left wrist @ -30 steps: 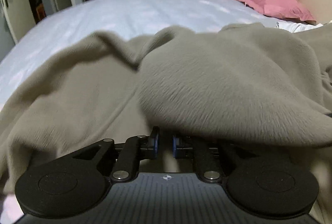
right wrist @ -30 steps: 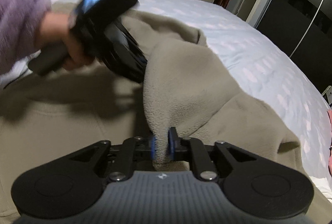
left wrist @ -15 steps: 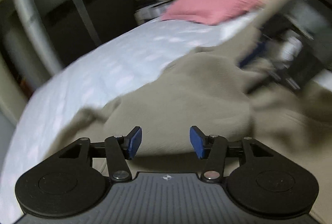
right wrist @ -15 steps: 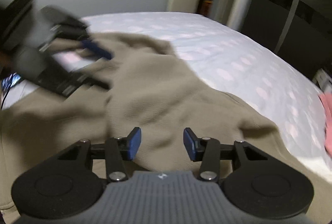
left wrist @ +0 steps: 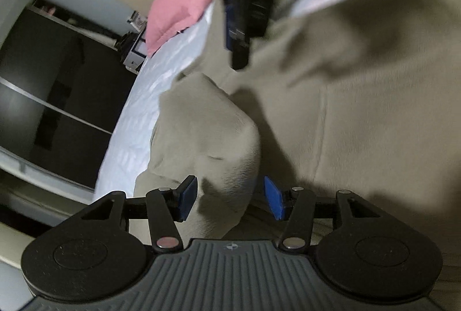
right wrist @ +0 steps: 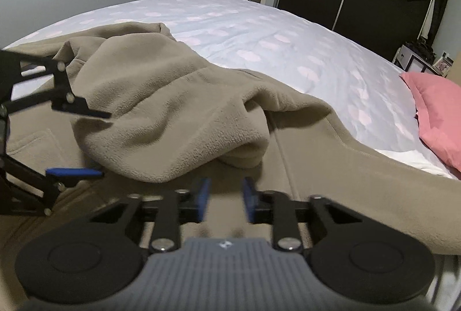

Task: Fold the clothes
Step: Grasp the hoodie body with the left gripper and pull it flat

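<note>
Beige fleece garment (right wrist: 161, 115) is spread on the bed (right wrist: 259, 31), one part folded over its body, while the empty left gripper (left wrist: 230, 197) is held half-open and the right gripper (right wrist: 223, 200), apparently empty, is being closed.

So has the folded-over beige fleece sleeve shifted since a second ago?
Yes. In the right wrist view the beige fleece sleeve was pinched upright; now it lies flat, nearer the pale dotted bedsheet than before.

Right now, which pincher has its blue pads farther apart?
The left gripper: its blue pads stand wide apart above the beige fleece. The right gripper shows a much narrower gap, its jaws closing with nothing between them.
</note>
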Demonstrator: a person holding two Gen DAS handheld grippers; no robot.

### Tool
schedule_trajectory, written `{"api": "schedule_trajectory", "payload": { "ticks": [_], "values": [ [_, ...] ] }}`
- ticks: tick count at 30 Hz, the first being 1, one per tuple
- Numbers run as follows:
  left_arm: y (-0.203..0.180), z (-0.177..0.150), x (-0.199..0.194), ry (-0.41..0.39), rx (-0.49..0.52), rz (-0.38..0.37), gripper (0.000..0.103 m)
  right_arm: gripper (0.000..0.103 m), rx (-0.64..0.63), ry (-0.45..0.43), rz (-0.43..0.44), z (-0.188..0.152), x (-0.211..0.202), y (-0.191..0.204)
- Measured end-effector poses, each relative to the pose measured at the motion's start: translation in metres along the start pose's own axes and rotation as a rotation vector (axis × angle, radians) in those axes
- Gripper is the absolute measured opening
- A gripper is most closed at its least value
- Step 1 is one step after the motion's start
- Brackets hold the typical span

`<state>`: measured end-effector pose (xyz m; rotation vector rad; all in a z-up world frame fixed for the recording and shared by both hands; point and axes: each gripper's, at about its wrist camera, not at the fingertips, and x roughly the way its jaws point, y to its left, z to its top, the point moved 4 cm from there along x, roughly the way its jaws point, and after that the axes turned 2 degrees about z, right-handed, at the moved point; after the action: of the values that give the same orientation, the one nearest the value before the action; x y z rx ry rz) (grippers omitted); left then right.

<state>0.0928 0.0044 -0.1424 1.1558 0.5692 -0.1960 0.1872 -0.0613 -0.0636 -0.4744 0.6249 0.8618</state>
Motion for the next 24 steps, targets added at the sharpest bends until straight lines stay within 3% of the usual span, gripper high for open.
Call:
{"api": "schedule_trajectory", "payload": {
  "ticks": [3,5,10,15,17,21,24],
  "values": [
    [-0.001,-0.002,0.015,0.023,0.017,0.059,0.023,0.009,0.008,-0.002,0.014,-0.005,0.01,-0.004],
    [0.014,-0.002,0.016,0.016,-0.093,0.033,0.016,0.007,0.014,-0.008,0.038,-0.006,0.021,-0.004],
    [0.056,-0.003,0.005,-0.01,-0.307,0.004,0.012,0.006,-0.013,-0.022,0.093,-0.003,0.053,-0.005],
    [0.08,-0.005,-0.016,-0.031,-0.442,-0.031,0.011,0.005,0.002,-0.005,0.158,0.003,0.089,-0.006],
    [0.084,-0.007,-0.02,-0.033,-0.472,-0.064,0.01,0.0,0.049,-0.035,0.11,0.01,0.099,-0.017],
    [0.081,-0.011,-0.017,-0.021,-0.492,-0.144,0.01,0.0,0.174,-0.115,-0.032,0.024,0.107,-0.053],
    [0.065,-0.011,-0.005,-0.006,-0.477,-0.179,0.01,0.0,0.229,-0.113,-0.113,0.026,0.11,-0.075]
  ]
}}
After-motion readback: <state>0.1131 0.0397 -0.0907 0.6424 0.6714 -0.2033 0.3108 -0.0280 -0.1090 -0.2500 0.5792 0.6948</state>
